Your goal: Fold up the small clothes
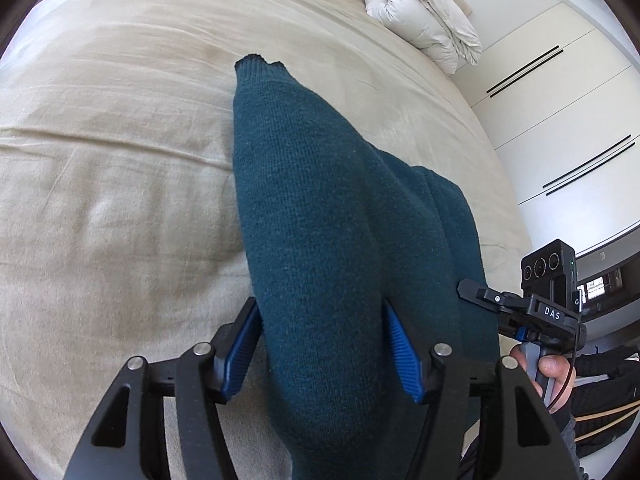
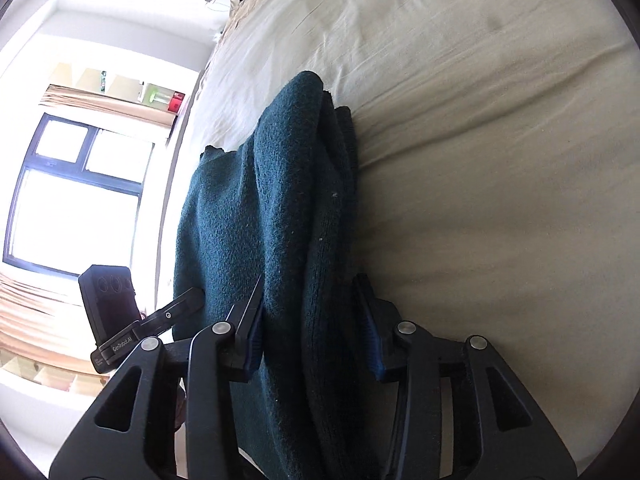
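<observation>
Left gripper (image 1: 320,304) first: its jaws stand apart with the teal sweater (image 1: 312,180) bulging up between the blue pads (image 1: 402,352). The knit touches both, but whether they press on it I can't tell. Same story at the right gripper (image 2: 311,280): jaws part-way apart, dark folds filling the gap, grip unclear.

The sweater lies as a long, narrow bundle on the beige bed sheet (image 1: 120,160), running away from both grippers, with its ribbed end farthest out. To its left there's wide, bare, lightly creased sheet, so plenty of room. To its right the mattress edge comes close, with white wardrobe doors (image 1: 552,100) beyond.

Only the left wrist view picks up the rolled white duvet (image 1: 424,20) at the far corner, plus a hand (image 1: 554,368) on the other gripper's handle. The right wrist view alone offers the bright window (image 2: 76,200) and the stacked layers along the bundle's right side.
</observation>
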`<action>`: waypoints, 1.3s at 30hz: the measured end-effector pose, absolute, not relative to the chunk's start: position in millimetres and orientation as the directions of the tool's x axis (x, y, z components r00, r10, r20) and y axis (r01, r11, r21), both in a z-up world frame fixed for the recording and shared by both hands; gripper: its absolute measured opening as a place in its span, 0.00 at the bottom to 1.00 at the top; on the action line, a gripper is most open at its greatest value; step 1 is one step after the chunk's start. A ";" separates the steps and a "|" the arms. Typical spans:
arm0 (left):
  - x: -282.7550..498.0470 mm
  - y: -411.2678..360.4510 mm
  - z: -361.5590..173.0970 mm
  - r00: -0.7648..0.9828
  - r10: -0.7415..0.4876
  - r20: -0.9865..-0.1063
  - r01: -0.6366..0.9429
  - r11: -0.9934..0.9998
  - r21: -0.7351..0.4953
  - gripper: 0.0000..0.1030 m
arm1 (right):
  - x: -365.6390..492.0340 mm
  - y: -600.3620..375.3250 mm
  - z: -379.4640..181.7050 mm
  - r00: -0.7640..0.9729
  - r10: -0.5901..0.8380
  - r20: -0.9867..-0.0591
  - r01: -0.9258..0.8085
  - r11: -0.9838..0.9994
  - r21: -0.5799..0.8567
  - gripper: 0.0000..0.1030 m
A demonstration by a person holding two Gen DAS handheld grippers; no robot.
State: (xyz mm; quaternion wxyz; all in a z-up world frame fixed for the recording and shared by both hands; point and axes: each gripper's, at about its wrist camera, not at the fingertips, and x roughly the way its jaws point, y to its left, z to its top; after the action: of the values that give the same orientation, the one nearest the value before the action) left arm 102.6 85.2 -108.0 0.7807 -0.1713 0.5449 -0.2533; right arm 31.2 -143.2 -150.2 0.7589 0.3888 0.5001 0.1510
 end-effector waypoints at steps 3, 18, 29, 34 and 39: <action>86.5 95.7 -100.0 0.347 -0.541 -0.766 0.208 0.841 -0.499 0.70 | 19.9 -151.3 -147.6 0.478 0.597 -0.644 0.171 0.656 0.735 0.41; -61.2 108.7 59.8 0.961 -0.124 -0.247 0.113 0.992 -0.058 1.00 | -76.8 -141.5 -4.3 0.771 -0.070 -0.634 0.222 0.961 0.164 0.71; -118.3 90.7 136.5 0.996 -0.065 -0.059 0.077 0.971 0.228 1.00 | -175.4 -103.8 124.3 0.971 -0.224 -0.082 0.231 0.967 0.104 1.00; -108.7 92.3 132.0 0.981 -0.077 -0.176 0.104 0.983 0.151 1.00 | -196.1 -94.7 148.4 0.963 -0.269 -0.006 0.269 0.959 0.087 1.00; -85.5 88.7 100.5 0.924 -0.050 -0.378 0.091 0.992 0.093 1.00 | -191.4 -77.6 147.5 0.966 -0.227 -0.122 0.232 0.972 0.024 1.00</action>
State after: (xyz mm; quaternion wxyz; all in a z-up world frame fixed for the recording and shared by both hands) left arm -85.5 88.7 100.5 0.9794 0.0543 0.1912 -0.0359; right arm -191.4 -77.6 147.5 0.9913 0.0189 0.0595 -0.1158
